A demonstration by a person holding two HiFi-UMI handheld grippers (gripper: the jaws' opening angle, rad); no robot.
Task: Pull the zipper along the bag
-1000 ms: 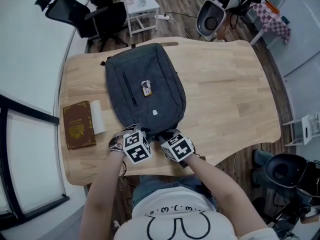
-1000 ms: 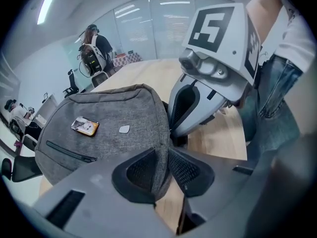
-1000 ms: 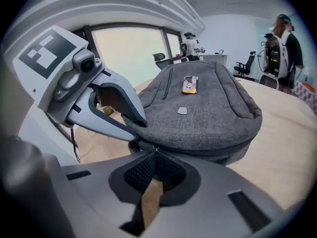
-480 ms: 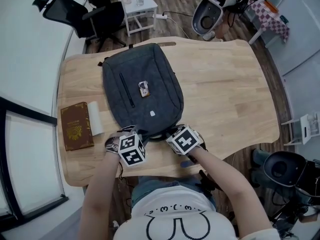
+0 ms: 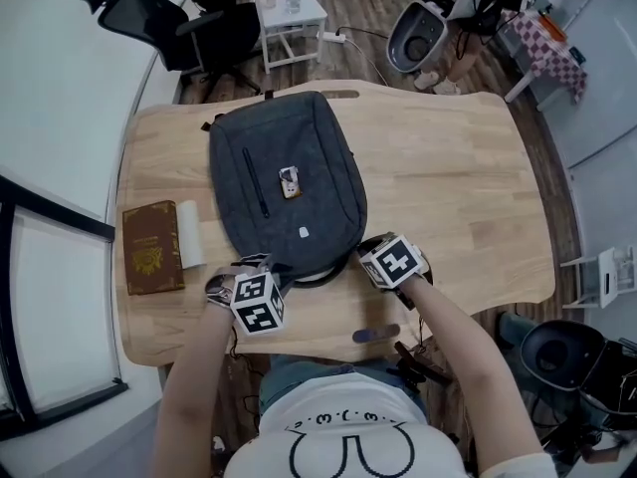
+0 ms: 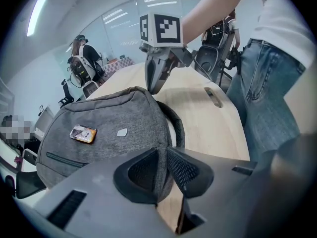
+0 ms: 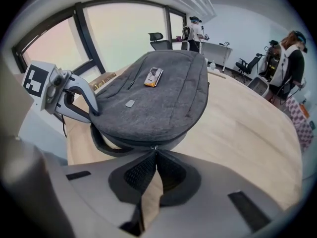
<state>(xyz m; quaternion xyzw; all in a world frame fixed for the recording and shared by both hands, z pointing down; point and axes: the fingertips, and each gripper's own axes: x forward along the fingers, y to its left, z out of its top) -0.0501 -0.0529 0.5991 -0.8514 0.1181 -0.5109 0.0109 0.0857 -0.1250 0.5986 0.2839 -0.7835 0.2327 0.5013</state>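
A dark grey backpack lies flat on the wooden table, with a small badge on its front. My left gripper is at the bag's near left corner. Its jaws have just been closing and are shut on a fold of the bag's fabric, seen in the left gripper view. My right gripper is at the near right corner. In the right gripper view it is shut on the small metal zipper pull. The carry handle loops out between the two grippers.
A brown book and a white roll lie left of the bag. A small dark flat thing rests near the table's front edge. Office chairs and a white side table stand beyond the table. People stand in the background.
My right gripper has moved rightward along the bag's near edge, away from the left gripper. The left gripper has stayed at the near left corner.
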